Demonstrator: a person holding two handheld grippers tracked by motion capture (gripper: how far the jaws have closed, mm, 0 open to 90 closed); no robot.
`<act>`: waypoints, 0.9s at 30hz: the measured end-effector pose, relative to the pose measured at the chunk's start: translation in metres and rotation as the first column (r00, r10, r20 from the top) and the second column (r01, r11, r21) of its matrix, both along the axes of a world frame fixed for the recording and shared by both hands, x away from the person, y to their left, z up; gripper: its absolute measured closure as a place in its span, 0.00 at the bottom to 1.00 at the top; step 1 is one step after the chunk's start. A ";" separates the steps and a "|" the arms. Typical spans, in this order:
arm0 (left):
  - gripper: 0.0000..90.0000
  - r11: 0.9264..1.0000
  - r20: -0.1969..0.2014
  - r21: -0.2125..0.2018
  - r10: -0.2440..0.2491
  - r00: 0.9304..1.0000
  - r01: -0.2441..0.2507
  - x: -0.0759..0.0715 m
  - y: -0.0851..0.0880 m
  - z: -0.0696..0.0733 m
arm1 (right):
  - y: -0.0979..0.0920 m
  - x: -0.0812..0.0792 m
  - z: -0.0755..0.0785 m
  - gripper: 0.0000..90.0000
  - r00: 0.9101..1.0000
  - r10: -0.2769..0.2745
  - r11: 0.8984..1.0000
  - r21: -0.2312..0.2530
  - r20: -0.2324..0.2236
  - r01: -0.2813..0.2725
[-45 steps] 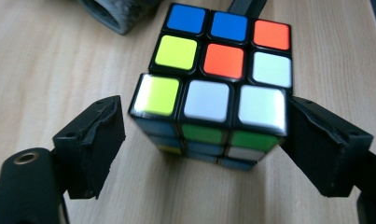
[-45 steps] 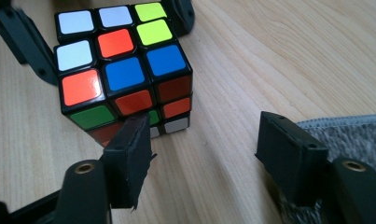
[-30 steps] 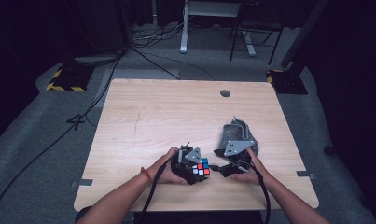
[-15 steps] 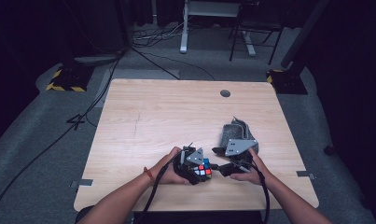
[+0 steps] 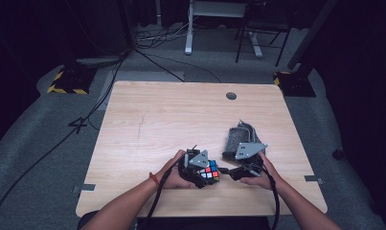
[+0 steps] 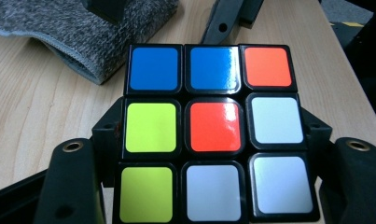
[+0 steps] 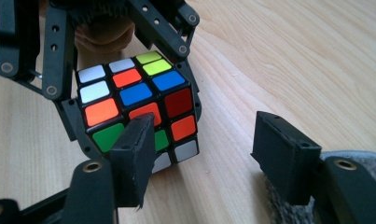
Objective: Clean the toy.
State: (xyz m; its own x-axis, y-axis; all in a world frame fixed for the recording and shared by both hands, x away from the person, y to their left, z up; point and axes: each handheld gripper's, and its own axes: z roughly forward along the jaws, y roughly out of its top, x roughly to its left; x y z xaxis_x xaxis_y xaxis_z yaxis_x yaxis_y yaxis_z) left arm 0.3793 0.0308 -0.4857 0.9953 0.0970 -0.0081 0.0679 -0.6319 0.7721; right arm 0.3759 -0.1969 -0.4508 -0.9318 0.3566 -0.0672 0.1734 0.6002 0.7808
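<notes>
A light wooden tabletop (image 5: pixel 181 115) stands on grey carpet in a dark room, with cables and a black-and-yellow striped block on the floor beyond its far edge. Close to the near edge, about midway along it, a scrambled puzzle cube (image 6: pixel 213 130) sits clamped in the left gripper (image 5: pixel 200 167), whose black jaws press on two opposite sides. The cube's stickers are plain colours: blue, orange, white and yellow-green on the face toward the left gripper's camera, with green and dark red on another; no lettering or brand mark can be read on it. Just beside it, toward the right edge, the right gripper (image 7: pixel 204 149) points at the cube with its jaws spread wide, having just narrowed a little; one pad stands in front of the cube's lower corner, the other over bare wood, gripping nothing. A folded grey cloth (image 5: pixel 238 136) lies just beyond the right gripper.
</notes>
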 end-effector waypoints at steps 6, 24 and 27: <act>0.37 1.000 -0.015 0.002 -0.005 1.000 0.005 0.001 0.002 -0.005 | 0.008 0.002 0.004 0.44 1.000 0.010 1.000 0.025 -0.003 -0.010; 0.37 1.000 -0.022 0.002 0.005 1.000 -0.005 0.005 0.018 -0.007 | 0.034 0.000 0.005 0.47 0.999 0.048 0.999 0.016 -0.006 -0.048; 0.37 1.000 -0.024 0.006 0.009 1.000 -0.009 0.005 0.019 -0.007 | 0.038 -0.002 0.008 0.49 0.998 0.056 0.998 0.017 0.009 -0.056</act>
State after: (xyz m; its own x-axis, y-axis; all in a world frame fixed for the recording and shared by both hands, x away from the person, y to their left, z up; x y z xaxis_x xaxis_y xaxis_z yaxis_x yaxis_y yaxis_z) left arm 0.3841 0.0497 -0.4924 0.9938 0.1063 -0.0319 0.0926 -0.6355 0.7665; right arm 0.3741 -0.1593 -0.4431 -0.9497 0.3054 -0.0694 0.1336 0.5956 0.7921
